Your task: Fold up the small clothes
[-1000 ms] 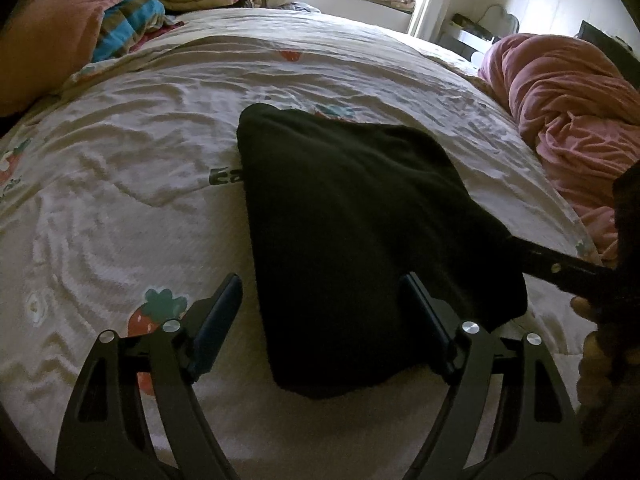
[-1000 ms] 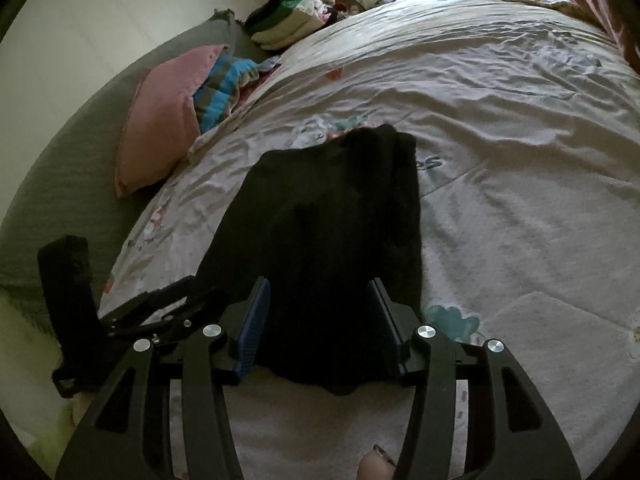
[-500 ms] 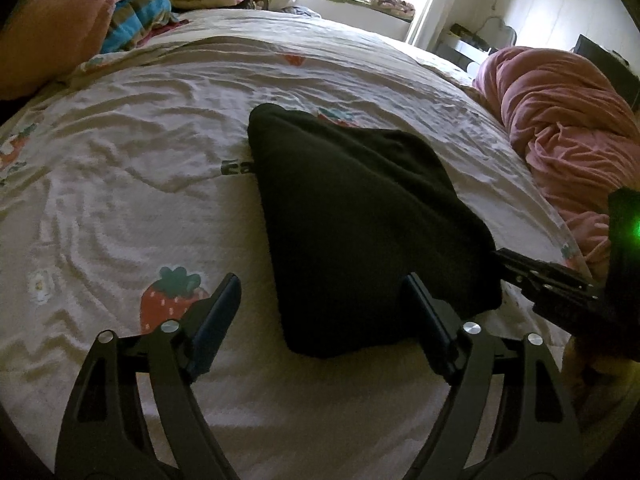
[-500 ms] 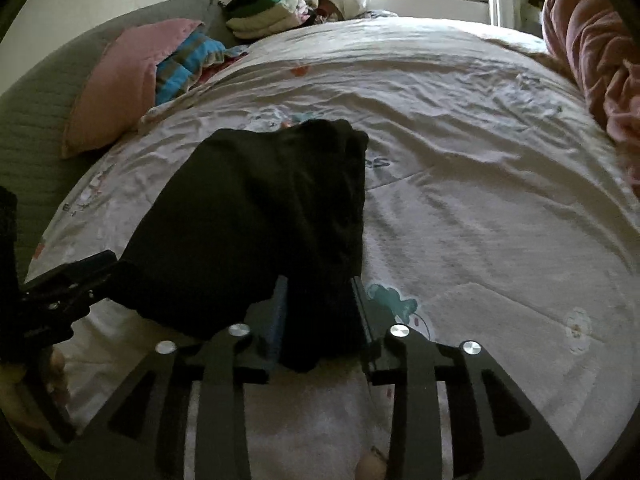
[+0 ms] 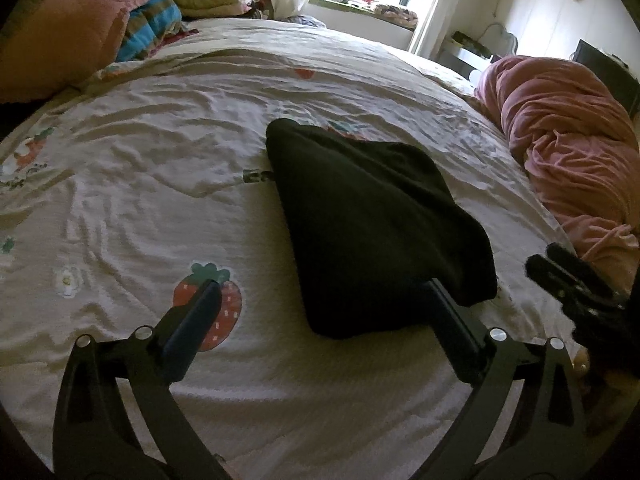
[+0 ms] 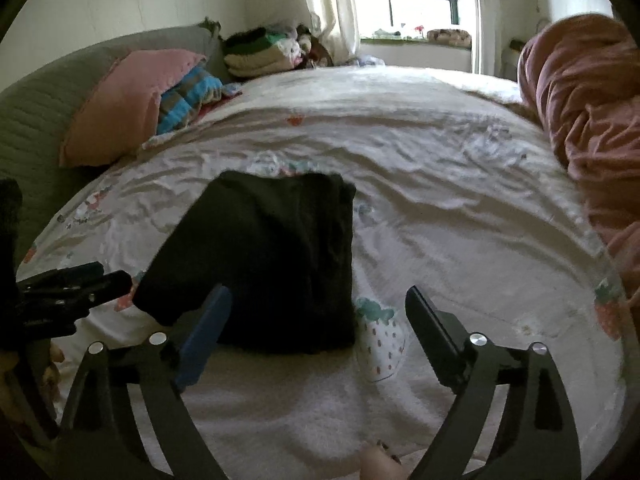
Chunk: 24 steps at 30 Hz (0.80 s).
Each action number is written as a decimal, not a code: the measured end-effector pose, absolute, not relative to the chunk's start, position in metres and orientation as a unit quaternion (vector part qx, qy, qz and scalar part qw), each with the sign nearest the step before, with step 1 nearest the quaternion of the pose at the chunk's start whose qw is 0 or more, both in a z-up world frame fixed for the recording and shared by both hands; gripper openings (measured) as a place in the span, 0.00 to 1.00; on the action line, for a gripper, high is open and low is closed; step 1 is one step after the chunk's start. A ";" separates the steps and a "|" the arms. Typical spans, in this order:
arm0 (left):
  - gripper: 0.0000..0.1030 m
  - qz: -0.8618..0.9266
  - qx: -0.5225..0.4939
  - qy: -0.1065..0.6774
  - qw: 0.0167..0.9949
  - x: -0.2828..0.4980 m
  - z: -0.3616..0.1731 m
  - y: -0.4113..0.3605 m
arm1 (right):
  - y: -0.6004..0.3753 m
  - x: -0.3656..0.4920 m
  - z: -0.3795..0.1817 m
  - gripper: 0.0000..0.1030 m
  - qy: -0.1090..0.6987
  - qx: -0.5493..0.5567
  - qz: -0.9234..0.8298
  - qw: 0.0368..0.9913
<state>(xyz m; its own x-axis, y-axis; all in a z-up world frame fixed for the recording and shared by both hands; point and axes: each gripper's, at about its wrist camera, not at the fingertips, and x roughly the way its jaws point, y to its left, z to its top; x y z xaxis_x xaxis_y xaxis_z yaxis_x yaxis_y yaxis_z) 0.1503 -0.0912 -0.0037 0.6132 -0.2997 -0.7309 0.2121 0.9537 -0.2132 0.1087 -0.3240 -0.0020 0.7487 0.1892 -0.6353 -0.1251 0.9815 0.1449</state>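
Risk lies mostly in the soft, thick black garment (image 5: 372, 232), lying folded mid-bed on the strawberry sheet (image 5: 160, 184) between the left gripper (image 5: 320, 312) and right gripper (image 6: 316, 316), both wide and empty: a careless nudge could spring its layers apart.

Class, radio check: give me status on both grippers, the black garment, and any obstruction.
Left gripper jaws open, holding nothing. Right gripper jaws open, holding nothing. Black garment lies folded on the bedsheet. Nothing on it or around it.
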 end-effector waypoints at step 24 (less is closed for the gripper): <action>0.91 -0.147 -0.030 0.338 0.929 0.061 0.023 -0.056 | -0.292 0.015 0.020 0.96 0.274 0.030 0.059 0.960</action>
<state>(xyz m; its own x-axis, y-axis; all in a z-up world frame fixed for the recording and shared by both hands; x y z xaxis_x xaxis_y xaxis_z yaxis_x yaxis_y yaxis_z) 0.0611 -0.0558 0.0230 0.7282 -0.2946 -0.6188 0.2534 0.9547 -0.1563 0.0150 -0.2923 0.0195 0.8431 0.1289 -0.5221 -0.0965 0.9914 0.0889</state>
